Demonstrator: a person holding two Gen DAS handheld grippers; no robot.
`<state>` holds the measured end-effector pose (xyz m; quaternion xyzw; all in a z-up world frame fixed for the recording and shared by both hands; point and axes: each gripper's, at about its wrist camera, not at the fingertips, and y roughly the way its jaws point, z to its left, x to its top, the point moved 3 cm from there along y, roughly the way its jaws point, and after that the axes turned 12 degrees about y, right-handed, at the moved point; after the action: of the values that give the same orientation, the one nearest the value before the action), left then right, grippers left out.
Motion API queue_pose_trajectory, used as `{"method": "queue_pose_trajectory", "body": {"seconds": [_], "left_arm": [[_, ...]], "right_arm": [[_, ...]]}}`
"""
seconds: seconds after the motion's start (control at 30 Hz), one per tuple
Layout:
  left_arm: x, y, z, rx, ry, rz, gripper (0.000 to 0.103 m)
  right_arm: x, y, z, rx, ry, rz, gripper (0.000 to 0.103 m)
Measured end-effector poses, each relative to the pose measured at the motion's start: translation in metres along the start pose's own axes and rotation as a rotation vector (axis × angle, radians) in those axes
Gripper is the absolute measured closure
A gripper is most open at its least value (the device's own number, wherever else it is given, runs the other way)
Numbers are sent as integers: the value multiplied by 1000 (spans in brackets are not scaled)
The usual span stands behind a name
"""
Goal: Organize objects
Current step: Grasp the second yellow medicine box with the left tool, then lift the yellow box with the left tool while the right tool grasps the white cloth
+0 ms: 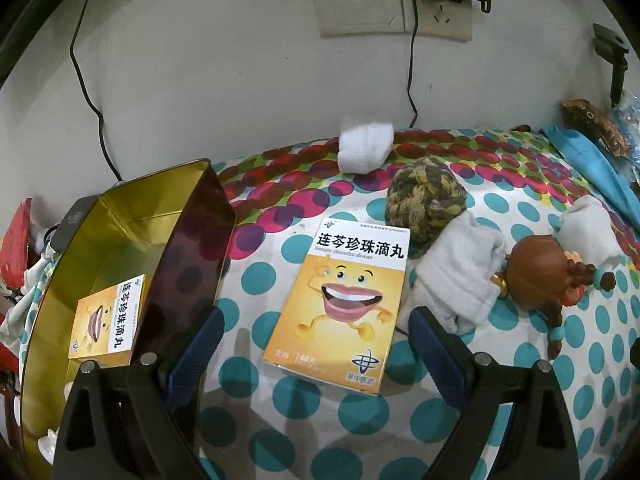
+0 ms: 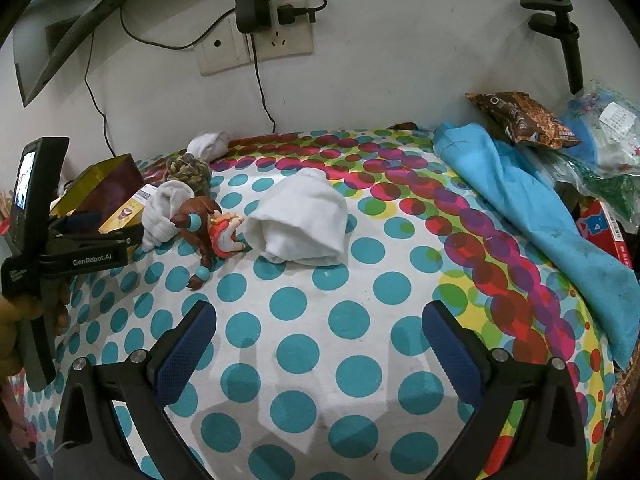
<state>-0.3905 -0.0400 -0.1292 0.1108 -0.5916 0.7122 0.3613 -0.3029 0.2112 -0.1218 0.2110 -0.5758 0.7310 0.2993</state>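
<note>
Your left gripper (image 1: 316,344) stands wide open with nothing between its blue pads (image 1: 198,342), hanging over the near end of the yellow medicine box (image 1: 340,304) that lies flat on the dotted tablecloth (image 1: 256,372). The box is wider than it looks from here and sits at a slant to your jaws, so if you close as you are, the pads may catch one corner and spin it rather than clamp it. Just beside the box's right edge lies a rolled white sock (image 1: 456,276), touching the brown-haired figurine (image 1: 536,276); your right finger could snag the sock's loose cuff and drag both along. Behind the box, the braided rope ball (image 1: 426,200) rests against the sock and would roll if nudged.

To your left the gold tin (image 1: 120,224) stands open near the table's left edge, with a matching medicine box (image 1: 106,320) already lying inside at its near end. Its dark wall is just beside your left finger, so a careless swing could knock the tin toward the edge, and a second box dropped on top of the first may tip against the wall.

Your right gripper (image 2: 320,344) is also open and empty, over bare cloth toward the front edge, well apart from the folded white sock (image 2: 300,220). Another sock bundle (image 1: 364,146) sits at the back edge by the wall
</note>
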Motion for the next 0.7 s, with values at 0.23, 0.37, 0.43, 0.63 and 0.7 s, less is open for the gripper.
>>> {"method": "queue_pose_trajectory", "body": {"seconds": [0.23, 0.37, 0.43, 0.63, 0.7], "left_arm": [[0, 0, 0, 10, 16, 16, 20], [-1, -4, 2, 27, 30, 24, 42], [-1, -5, 0, 5, 34, 28, 42], [-6, -27, -15, -50, 65, -26, 45], [-12, -46, -20, -63, 53, -60, 45]], "right_arm": [[0, 0, 0, -7, -1, -2, 0], [0, 0, 0, -10, 0, -7, 0], [0, -1, 0, -12, 1, -12, 0], [1, -2, 0, -9, 3, -15, 0], [1, -3, 0, -6, 6, -15, 0]]}}
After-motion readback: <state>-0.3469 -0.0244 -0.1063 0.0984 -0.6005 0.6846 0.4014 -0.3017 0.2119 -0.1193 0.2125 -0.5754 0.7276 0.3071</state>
